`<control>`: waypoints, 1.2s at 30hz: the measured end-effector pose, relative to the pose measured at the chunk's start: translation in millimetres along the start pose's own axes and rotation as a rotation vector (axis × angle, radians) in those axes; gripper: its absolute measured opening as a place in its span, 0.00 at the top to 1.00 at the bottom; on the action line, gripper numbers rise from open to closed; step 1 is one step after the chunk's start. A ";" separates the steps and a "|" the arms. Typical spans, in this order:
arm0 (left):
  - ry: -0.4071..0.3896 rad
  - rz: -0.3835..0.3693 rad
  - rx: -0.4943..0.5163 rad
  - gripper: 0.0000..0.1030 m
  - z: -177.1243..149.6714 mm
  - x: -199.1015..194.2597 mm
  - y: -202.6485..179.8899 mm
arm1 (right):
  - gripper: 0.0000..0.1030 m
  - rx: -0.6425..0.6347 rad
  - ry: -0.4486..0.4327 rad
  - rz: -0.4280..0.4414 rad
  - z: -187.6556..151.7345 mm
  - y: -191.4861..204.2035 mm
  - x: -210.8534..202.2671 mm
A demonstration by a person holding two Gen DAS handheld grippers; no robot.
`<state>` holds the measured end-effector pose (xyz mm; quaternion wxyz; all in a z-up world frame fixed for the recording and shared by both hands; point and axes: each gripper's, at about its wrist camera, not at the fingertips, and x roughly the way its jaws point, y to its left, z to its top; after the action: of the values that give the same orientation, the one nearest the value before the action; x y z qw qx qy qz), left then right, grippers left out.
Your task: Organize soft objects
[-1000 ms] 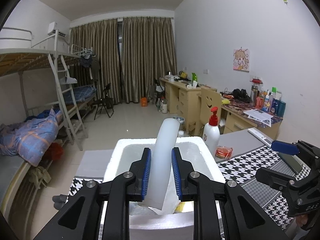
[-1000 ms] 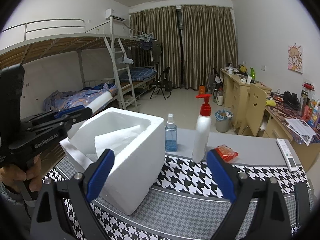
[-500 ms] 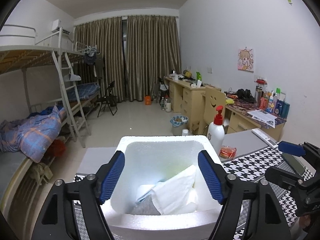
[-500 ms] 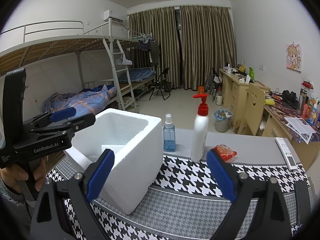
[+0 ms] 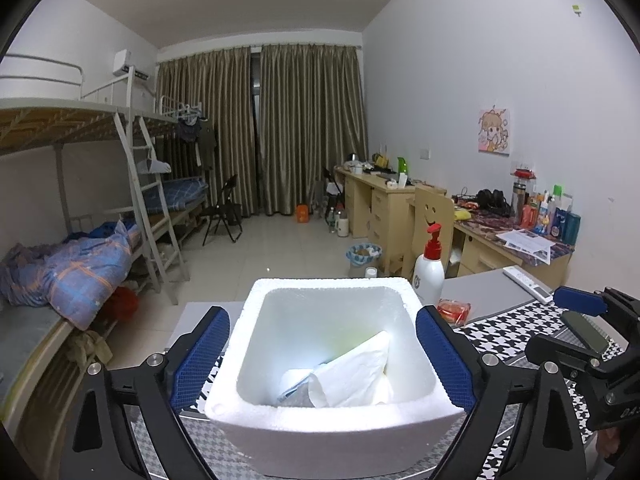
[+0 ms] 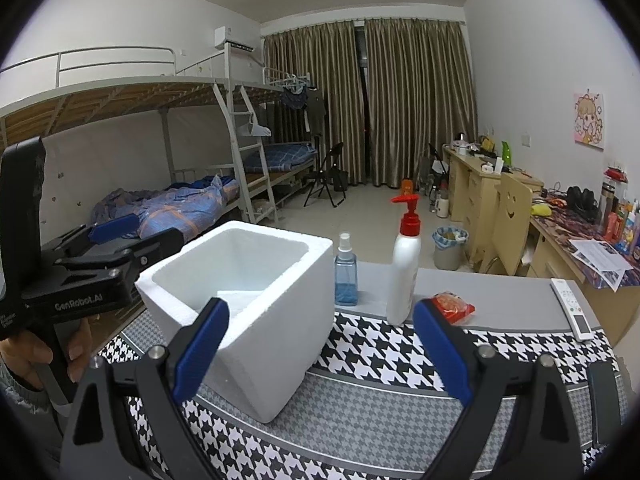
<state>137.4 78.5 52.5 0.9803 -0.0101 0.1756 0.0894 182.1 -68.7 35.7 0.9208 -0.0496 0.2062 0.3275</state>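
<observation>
Foam box [image 5: 328, 420] sits near the left edge of the bench [image 6: 500, 296], on the houndstooth cloth [image 6: 380, 356]. White soft sheets [image 5: 356, 376] lie crumpled at its bottom. Left gripper [image 5: 322, 360] hangs at the box's near rim, its jaws opening wide to either side of the box and clamping nothing. Right gripper [image 6: 320, 356] stands wide and empty beside the box. Toward the far edge are a blue spray bottle [image 6: 345, 276], a white pump bottle [image 6: 404, 268] and a red packet [image 6: 452, 304].

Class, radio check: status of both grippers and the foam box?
Left gripper opening, nothing gripped. Right gripper open, empty. White cloth inside foam box. Nothing blocking.
</observation>
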 end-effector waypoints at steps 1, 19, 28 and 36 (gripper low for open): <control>-0.005 0.003 0.001 0.04 0.0 -1.6 -1.1 | 0.07 0.001 0.000 0.002 -0.1 0.4 -0.7; -0.078 0.008 0.024 0.01 -6.5 -53.1 -9.7 | 0.01 -0.028 -0.052 -0.005 -6.5 18.6 -32.3; -0.108 0.007 0.020 0.01 -12.6 -73.2 -13.6 | 0.01 -0.040 -0.069 -0.023 -10.7 23.0 -47.9; -0.113 0.011 0.020 0.01 -16.5 -81.3 -14.4 | 0.01 -0.029 -0.083 -0.024 -16.8 21.5 -60.0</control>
<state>59.3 49.5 65.0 0.9882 0.0058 0.1211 0.0932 120.9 -90.7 46.1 0.9316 -0.0517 0.1625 0.3209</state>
